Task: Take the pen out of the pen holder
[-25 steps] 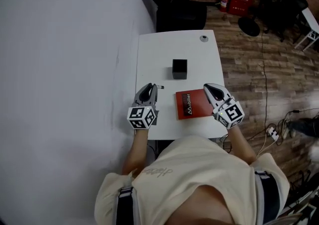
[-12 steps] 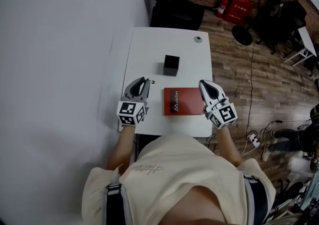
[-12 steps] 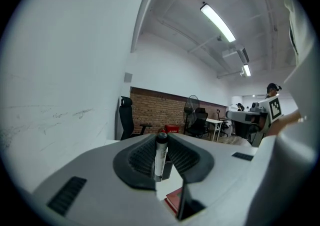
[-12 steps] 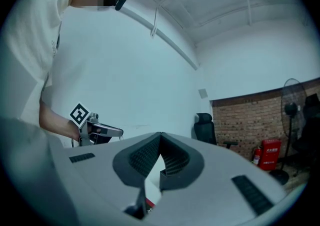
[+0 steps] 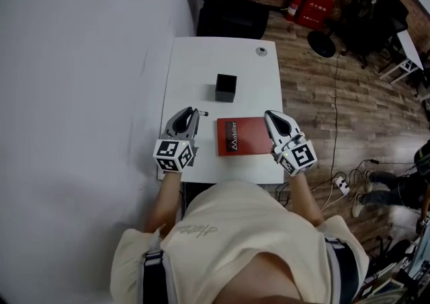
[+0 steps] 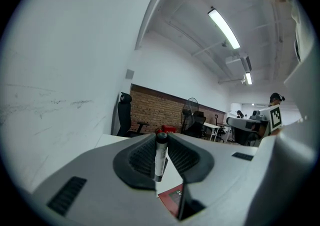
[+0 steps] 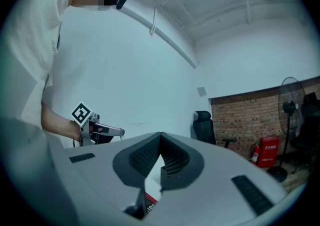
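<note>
My left gripper (image 5: 193, 112) hovers over the left side of the white table (image 5: 201, 67) and is shut on a slim pen (image 5: 202, 114). In the left gripper view the pen (image 6: 160, 157) stands upright between the ribbed pads, gripped by the left gripper (image 6: 161, 139). The black cube-shaped pen holder (image 5: 226, 87) sits farther back in the table's middle, apart from both grippers. My right gripper (image 5: 269, 116) rests at the right edge of a red book (image 5: 240, 136). Seen in its own view, the right gripper (image 7: 160, 135) has its tips touching with nothing between them.
A small round grey object (image 5: 261, 52) lies near the table's far edge. A white wall runs along the left. Behind the table stand a black office chair (image 5: 225, 7), red fire-extinguisher boxes (image 5: 312, 0) and a floor fan (image 5: 359, 0). Cables lie on the wooden floor at right.
The head view has shifted a little. Both grippers stay in the same spots over the table, and the pen stays in the left gripper.
</note>
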`<state>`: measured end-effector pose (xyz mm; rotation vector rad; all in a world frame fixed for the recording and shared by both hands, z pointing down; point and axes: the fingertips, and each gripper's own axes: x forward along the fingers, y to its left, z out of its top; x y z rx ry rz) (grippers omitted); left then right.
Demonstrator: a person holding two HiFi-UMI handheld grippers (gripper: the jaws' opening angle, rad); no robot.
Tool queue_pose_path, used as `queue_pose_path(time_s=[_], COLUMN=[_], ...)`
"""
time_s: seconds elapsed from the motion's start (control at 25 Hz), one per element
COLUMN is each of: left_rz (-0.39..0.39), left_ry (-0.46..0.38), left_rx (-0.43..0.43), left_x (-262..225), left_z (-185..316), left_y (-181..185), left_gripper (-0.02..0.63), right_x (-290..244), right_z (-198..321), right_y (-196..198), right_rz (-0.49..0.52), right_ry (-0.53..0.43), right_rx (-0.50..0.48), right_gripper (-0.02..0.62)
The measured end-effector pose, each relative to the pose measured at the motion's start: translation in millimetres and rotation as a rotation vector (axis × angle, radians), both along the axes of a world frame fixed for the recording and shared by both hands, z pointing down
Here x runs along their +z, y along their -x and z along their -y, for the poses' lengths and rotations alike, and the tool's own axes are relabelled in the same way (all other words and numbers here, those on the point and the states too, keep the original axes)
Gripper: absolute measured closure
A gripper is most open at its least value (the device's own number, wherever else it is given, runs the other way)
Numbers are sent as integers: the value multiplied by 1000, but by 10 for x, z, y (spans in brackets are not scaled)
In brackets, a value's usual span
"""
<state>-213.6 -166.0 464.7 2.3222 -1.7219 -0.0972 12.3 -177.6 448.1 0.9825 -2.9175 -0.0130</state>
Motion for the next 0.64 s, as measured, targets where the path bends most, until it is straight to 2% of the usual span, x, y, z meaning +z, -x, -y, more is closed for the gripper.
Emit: queue_pose_path(time_s=[0.28, 0.44, 0.64], left_rz=[20, 7, 35], left_ry=[9, 19, 27], left_rx=[-4, 4, 3], left_x=[93, 168, 183], left_z=[21, 23, 102], left_y=[31, -21, 21], left_gripper=[524, 523, 523], right_x=[177, 242, 246], right_z=[1, 24, 135], right_y=[-35, -42, 55], right_rz=[3, -16, -3], right_ry=[31, 48, 57], right_rx=[11, -1, -15], right_gripper=[588, 588, 588])
